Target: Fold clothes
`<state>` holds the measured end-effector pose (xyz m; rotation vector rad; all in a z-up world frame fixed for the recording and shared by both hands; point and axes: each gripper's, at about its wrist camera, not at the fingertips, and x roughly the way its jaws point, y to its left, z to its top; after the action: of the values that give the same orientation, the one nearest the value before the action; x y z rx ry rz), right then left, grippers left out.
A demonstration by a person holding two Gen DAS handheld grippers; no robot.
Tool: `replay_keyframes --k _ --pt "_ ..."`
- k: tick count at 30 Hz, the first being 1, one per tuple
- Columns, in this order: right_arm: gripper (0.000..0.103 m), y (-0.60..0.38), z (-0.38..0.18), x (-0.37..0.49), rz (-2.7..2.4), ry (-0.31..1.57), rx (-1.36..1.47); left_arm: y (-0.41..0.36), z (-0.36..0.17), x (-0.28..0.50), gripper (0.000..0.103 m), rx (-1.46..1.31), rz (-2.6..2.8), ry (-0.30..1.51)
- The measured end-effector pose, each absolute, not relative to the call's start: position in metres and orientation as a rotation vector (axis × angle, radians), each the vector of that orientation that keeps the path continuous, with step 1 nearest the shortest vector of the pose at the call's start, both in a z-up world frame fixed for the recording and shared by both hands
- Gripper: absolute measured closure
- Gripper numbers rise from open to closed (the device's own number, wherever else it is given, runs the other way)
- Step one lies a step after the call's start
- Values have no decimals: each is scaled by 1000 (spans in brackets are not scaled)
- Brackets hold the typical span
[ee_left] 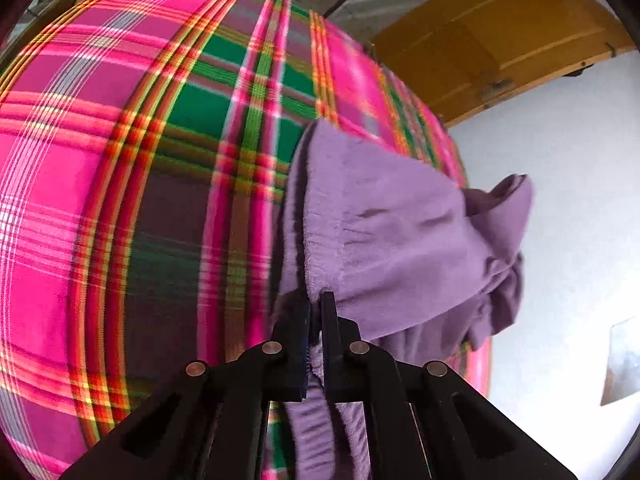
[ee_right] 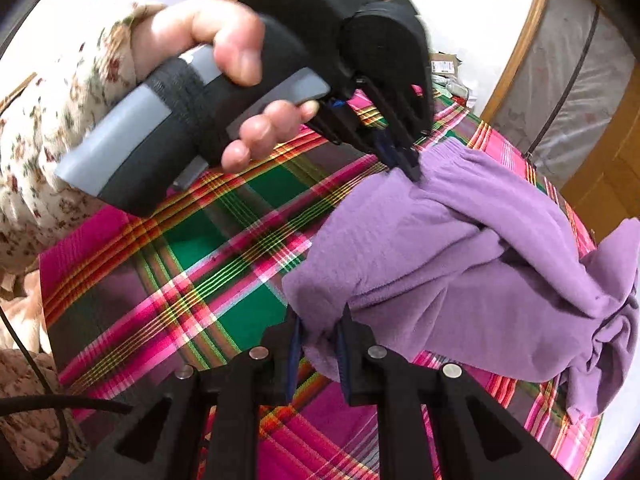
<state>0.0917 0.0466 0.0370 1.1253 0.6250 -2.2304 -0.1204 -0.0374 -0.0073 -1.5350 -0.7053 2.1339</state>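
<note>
left gripper (ee_right: pixel 406 160): black body, grey handle panels, dark band wrapped round the grip, faint lettering on top, blue pads on the fingers. right gripper (ee_right: pixel 318 334): black fingers, blue pads, round silver pivot screws. sleeve (ee_right: pixel 60 120): cream, small floral print. Black cable (ee_right: pixel 36 404) lower left.

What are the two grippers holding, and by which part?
Both hold the purple garment by its gathered top edge: left gripper at one end, right gripper at the other.

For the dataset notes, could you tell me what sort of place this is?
Probably a bedroom at home: a plaid blanket covers what looks like a bed, with a wooden door behind and a purple garment being folded.
</note>
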Motion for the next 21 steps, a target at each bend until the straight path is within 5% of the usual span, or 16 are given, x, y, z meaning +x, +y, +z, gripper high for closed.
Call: replay_keyframes --k 8,10,12,21 --pt "85 59 33 84 -2219 589 1133 -39 -3 -125 86 -1556 2220 -640" --pt "85 63 31 78 -2215 580 1134 -39 -2 -126 71 -1565 2241 -616" --pt "85 66 31 76 -2213 572 1132 -40 -2 -127 68 -1572 2255 -600" --pt "85 80 30 70 -2222 516 1127 -51 -16 -130 58 -1608 2018 -868"
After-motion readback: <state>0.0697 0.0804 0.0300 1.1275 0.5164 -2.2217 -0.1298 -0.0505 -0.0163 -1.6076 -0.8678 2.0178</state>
